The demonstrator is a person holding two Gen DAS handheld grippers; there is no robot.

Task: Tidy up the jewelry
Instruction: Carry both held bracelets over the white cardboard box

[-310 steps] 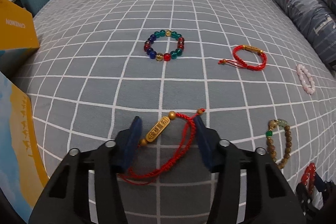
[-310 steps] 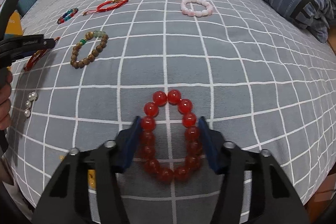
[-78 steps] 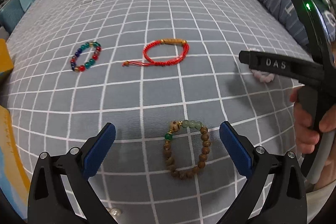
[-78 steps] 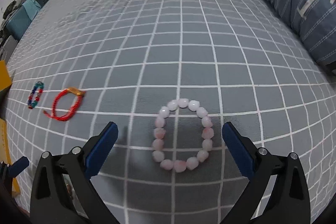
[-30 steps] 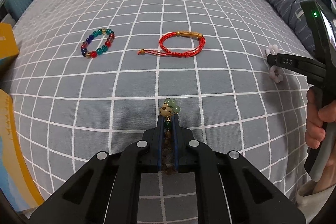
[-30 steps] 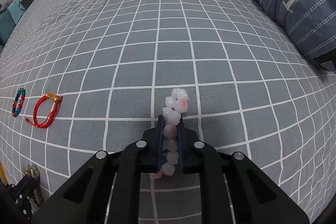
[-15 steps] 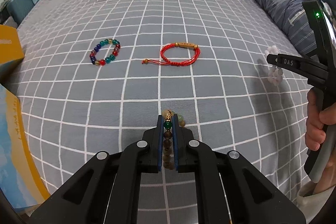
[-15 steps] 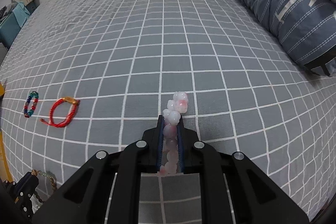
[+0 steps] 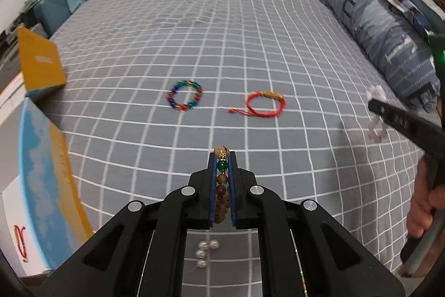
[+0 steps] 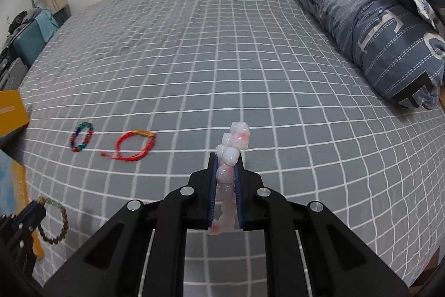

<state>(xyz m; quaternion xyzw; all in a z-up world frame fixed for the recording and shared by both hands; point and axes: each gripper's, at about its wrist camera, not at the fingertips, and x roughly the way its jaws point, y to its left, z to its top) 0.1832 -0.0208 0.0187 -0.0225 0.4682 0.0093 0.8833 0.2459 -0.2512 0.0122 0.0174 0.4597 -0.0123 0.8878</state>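
My left gripper (image 9: 222, 157) is shut on a brown wooden-bead bracelet (image 9: 221, 180) with a green bead and a gold one, held above the grey checked bedspread (image 9: 250, 46). My right gripper (image 10: 226, 157) is shut on a pale pink bead bracelet (image 10: 232, 146), also lifted off the bed. Each gripper shows in the other's view: the right gripper (image 9: 375, 107) at the right edge with the pink bracelet (image 9: 376, 127) hanging from it, the left gripper (image 10: 36, 206) at the lower left with the wooden bracelet (image 10: 57, 227) dangling. On the bed lie a multicoloured bead bracelet (image 9: 184, 98) and a red cord bracelet (image 9: 264, 103).
A white and blue-yellow box (image 9: 33, 185) holding a red cord bracelet (image 9: 20, 241) stands at the left, with a yellow box (image 9: 39, 66) behind it. Small pearls (image 9: 204, 252) lie under my left gripper. A rolled blue duvet (image 10: 375, 27) runs along the right side. A hand (image 9: 422, 202) holds the right gripper.
Both grippers have risen off the bed with their bracelets still clamped, and both views have pulled back. The box at the left has come further into the left wrist view.
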